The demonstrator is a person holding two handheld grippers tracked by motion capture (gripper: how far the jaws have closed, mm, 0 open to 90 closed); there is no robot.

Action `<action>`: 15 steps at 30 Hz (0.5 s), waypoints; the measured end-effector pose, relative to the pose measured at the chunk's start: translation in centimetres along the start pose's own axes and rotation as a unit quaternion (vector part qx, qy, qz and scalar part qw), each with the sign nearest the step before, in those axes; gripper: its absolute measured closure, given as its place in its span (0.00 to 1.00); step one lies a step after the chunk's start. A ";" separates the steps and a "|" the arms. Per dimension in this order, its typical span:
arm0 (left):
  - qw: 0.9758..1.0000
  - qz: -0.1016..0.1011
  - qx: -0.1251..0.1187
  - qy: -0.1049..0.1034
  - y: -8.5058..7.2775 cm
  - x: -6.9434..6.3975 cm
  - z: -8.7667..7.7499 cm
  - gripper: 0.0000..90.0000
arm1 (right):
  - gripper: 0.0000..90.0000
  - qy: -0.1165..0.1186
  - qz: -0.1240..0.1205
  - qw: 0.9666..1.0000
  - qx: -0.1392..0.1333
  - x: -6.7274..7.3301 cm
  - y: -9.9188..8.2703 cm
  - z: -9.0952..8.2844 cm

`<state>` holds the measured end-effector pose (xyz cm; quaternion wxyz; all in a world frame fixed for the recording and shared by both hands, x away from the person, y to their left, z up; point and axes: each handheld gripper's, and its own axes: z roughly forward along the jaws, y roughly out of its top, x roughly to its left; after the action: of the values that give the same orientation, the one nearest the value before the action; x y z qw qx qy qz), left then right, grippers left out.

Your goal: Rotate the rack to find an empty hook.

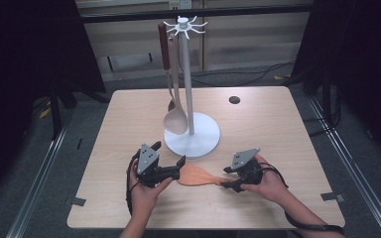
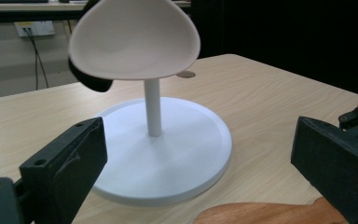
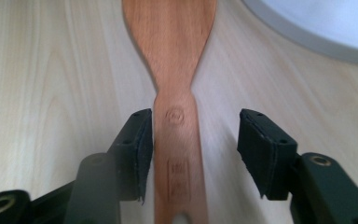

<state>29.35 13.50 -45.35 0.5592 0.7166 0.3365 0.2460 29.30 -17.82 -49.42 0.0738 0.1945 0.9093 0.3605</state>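
The wooden spatula (image 1: 198, 176) lies flat on the surface (image 1: 258, 124), just in front of the white stand (image 1: 192, 141), its broad blade pointing toward the left gripper (image 1: 180, 167) and its narrow handle running to the right gripper (image 1: 226, 183). In the right gripper view the handle (image 3: 177, 154) passes straight up between the two black jaws: the left pad (image 3: 142, 149) sits right against the handle's edge, while the right pad (image 3: 256, 149) stands clear of it with bare surface showing in the gap, so the jaws are apart and not clamped on the wood. The left gripper's jaws are also wide apart, as its own view shows; the stand's round base (image 2: 168, 154) and thin pole (image 2: 153, 107) lie beyond the gap, and the rounded end of the spatula (image 2: 265, 213) lies low between them near the right jaw, which seems to rest close over it, though whether it touches the wood cannot be told. Nothing is pinched between these jaws. In the high view this gripper hovers just in front of the stand's base, to its left, with the right gripper to the stand's right and nearer the person. From the stand's top hooks hang a pale ladle (image 1: 175, 119), whose bowl (image 2: 135, 39) looms above the base, and a dark-handled utensil (image 1: 164, 49) beside it.
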 end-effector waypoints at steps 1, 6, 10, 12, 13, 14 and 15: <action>1.000 0.001 -0.002 -0.006 0.1 -0.1 0.3 0.04 | 0.53 -0.003 0.002 1.000 0.005 0.1 -0.2 -0.2; 1.000 0.004 -0.001 -0.020 0.4 -0.8 1.5 0.04 | 0.57 -0.043 0.016 0.999 0.015 -0.1 -1.5 -1.3; 1.000 0.007 -0.004 -0.030 0.6 -1.2 2.0 0.04 | 0.70 -0.084 0.060 0.995 0.002 -0.8 -2.5 -2.6; 0.999 0.006 -0.006 -0.033 0.6 -1.3 2.2 0.04 | 0.81 -0.086 0.068 0.994 -0.008 -1.1 -3.0 -3.1; 0.999 0.007 -0.003 -0.032 0.7 -1.3 2.2 0.04 | 0.85 -0.088 0.065 0.994 -0.007 -1.1 -3.0 -3.2; 0.999 0.006 -0.004 -0.033 0.7 -1.3 2.3 0.04 | 0.88 -0.086 0.067 0.994 -0.008 -1.1 -3.0 -3.3; 0.999 0.006 -0.005 -0.035 0.6 -1.3 2.4 0.04 | 0.90 -0.087 0.065 0.994 -0.005 -1.1 -3.1 -3.3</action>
<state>30.36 10.95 -45.31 0.5730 0.7236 0.3113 0.2263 28.50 -22.40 -49.10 0.1302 0.2830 0.8829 0.3512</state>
